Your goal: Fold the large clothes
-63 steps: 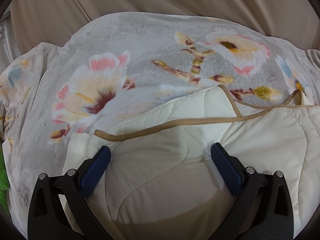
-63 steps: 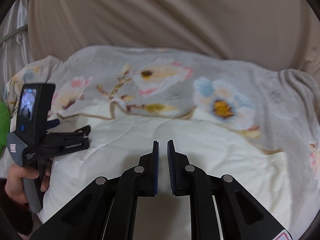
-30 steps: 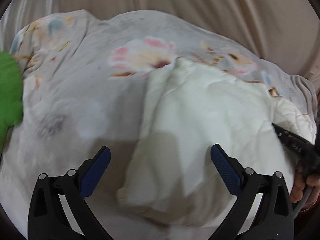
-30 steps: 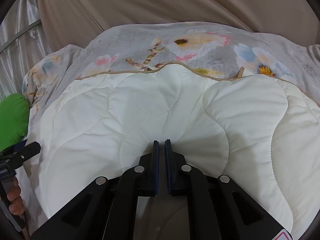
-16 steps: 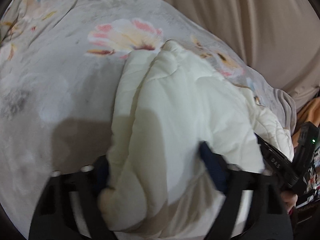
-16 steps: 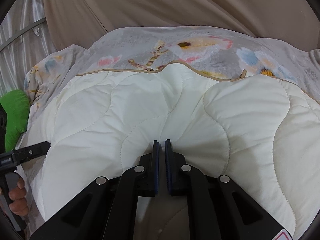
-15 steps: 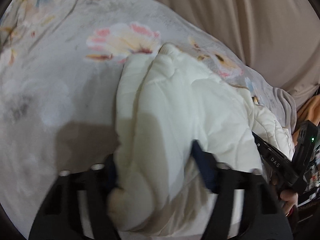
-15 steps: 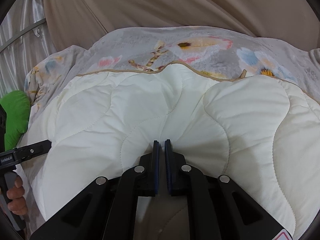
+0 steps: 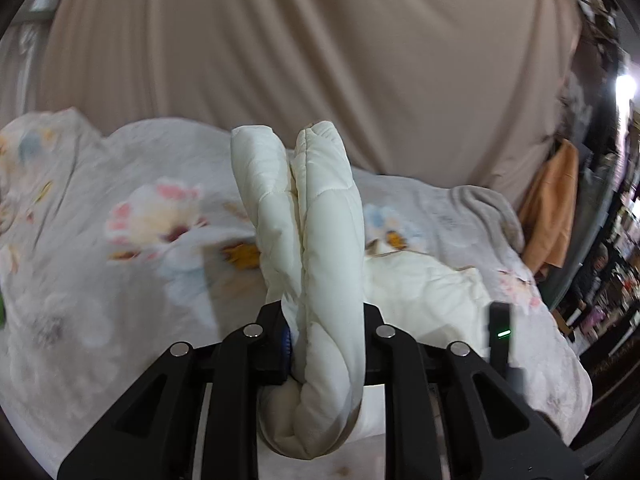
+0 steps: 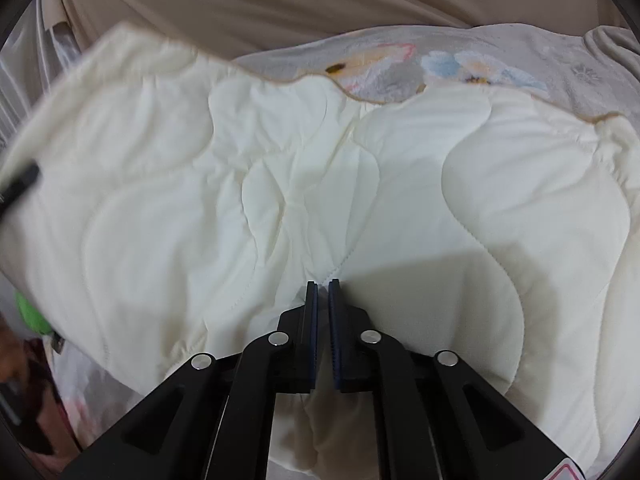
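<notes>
While a thick double fold of the cream quilted garment (image 9: 316, 248) stands up through the middle of the left wrist view, my left gripper (image 9: 324, 344) is clamped on it, the jaws having just been closing with the padded cloth bunched between them. One blue pad (image 9: 285, 342) shows at the left of the fold; the other is hidden behind the cloth. The fold rises from the lower centre of the frame to just above the middle, its two rounded lobes pressed side by side.

Behind it, across the left and centre of that frame, lies a grey floral blanket (image 9: 152, 216), with more of the cream garment resting on it at right of centre. A beige curtain (image 9: 304, 60) fills the upper half. An orange cloth (image 9: 550, 216) hangs at the right edge, and a black device with a green light (image 9: 501, 330) sits low at the right.

In the right wrist view the garment (image 10: 360, 184) spreads over nearly the whole frame, its upper left corner lifted and blurred, its tan-edged border running along the floral blanket (image 10: 400, 68) at the upper centre and right. My right gripper (image 10: 322, 312) sits at the lower centre with its jaws pinched on a thin edge of the quilted cloth, which passes between the pads. A scrap of green (image 10: 30, 316) shows at the lower left, below the garment's edge.
</notes>
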`<action>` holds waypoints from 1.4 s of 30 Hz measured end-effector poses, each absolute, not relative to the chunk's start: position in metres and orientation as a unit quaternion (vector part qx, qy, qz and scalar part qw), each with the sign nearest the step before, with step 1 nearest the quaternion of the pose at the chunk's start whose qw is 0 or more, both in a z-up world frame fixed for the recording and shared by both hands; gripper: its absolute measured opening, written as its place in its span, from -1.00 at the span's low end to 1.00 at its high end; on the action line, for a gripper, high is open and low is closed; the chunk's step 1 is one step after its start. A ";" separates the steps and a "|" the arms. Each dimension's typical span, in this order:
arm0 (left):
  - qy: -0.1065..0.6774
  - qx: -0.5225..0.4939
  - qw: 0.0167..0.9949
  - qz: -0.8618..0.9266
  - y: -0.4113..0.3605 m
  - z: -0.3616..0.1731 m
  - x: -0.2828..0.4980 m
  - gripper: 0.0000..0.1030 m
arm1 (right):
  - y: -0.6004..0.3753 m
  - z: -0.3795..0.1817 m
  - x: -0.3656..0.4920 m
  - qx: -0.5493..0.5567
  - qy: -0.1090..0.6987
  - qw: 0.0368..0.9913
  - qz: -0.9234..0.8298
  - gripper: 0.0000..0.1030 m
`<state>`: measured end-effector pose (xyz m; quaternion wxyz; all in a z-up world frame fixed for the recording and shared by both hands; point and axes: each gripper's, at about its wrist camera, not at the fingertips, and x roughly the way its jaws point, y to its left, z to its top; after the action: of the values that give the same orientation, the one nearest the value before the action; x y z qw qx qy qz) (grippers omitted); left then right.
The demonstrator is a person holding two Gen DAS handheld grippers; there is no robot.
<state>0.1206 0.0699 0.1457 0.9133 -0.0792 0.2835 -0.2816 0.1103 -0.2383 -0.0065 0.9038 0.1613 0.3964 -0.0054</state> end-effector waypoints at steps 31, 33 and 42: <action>0.350 0.158 0.849 -0.362 -0.223 0.034 0.099 -0.61 | -0.324 -0.015 -0.075 0.306 0.291 0.902 -0.090 -0.80; 0.346 0.161 0.851 -0.361 -0.222 0.034 0.096 -0.56 | -0.326 -0.013 -0.079 0.313 0.285 0.901 -0.094 -0.79; 0.300 0.059 0.867 -0.392 -0.141 0.112 0.075 0.54 | -0.339 0.028 -0.109 0.326 0.224 0.913 -0.100 0.21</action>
<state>0.0747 -0.1410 0.1120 0.8675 0.0587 0.3000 -0.3924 -0.1087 -0.3394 0.0281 0.9129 0.3262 0.2239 -0.0999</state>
